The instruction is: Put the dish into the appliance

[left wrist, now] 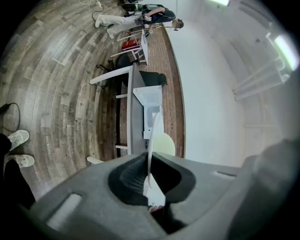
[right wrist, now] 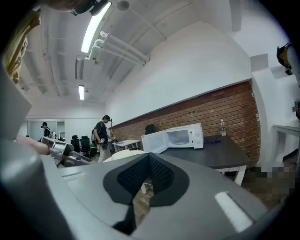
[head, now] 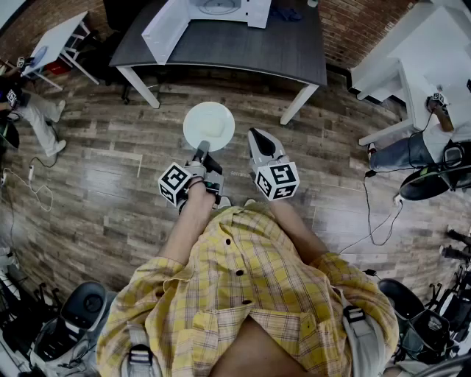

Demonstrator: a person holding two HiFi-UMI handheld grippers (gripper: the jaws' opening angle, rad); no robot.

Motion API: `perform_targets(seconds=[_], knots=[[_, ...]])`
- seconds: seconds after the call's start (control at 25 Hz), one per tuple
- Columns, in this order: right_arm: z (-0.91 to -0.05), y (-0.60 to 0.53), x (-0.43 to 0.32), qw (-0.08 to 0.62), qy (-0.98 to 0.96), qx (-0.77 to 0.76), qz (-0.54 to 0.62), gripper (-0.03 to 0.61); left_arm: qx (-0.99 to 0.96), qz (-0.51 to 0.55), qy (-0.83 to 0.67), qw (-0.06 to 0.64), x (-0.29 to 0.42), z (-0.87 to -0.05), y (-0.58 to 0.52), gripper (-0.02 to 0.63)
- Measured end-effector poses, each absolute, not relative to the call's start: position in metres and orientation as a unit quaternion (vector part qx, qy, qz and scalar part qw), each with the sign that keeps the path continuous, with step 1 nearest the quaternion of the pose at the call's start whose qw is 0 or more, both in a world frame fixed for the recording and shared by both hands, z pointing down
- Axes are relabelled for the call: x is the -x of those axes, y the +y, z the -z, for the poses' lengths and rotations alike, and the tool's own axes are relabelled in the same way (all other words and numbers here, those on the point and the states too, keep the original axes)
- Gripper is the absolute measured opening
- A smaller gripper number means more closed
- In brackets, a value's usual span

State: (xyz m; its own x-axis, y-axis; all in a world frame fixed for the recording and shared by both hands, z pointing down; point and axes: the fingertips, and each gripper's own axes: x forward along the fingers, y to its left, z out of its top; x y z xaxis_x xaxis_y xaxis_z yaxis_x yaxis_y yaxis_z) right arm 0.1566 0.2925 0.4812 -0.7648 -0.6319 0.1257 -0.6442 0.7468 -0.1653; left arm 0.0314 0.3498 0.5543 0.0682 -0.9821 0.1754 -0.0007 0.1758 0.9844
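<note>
The dish is a white round plate (head: 209, 125), held out over the wooden floor in front of me. My left gripper (head: 200, 156) is shut on its near rim. In the left gripper view the plate (left wrist: 153, 136) stands edge-on between the dark pads of the left gripper (left wrist: 151, 159). My right gripper (head: 256, 138) hovers just right of the plate, shut and with nothing in it; in its own view the right gripper (right wrist: 149, 161) points toward the appliance. The appliance is a white microwave (head: 210, 10) with its door (head: 165, 29) swung open, on a dark table (head: 294, 51) ahead.
The microwave (right wrist: 183, 136) and a water bottle (right wrist: 222, 127) stand on the table by a brick wall. White tables (head: 412, 51) are at the right and far left. People stand at both sides. Office chairs (head: 81, 309) and cables (head: 375, 221) lie behind me.
</note>
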Motion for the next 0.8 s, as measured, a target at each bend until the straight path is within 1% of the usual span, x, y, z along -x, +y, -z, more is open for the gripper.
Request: perform_targets(seconds=[0.32, 0.8], knots=[[-0.487, 0.292, -0.146, 0.029, -0.933, -0.344, -0.102, 0.0, -0.478, 0.436, -0.52, 0.558, -0.02, -0.555, 0.346, 0.012], [-0.495, 0.287, -0.117, 0.018, -0.931, -0.35, -0.105, 0.003, -0.492, 0.431, -0.511, 0.559, 0.015, -0.564, 0.334, 0.012]])
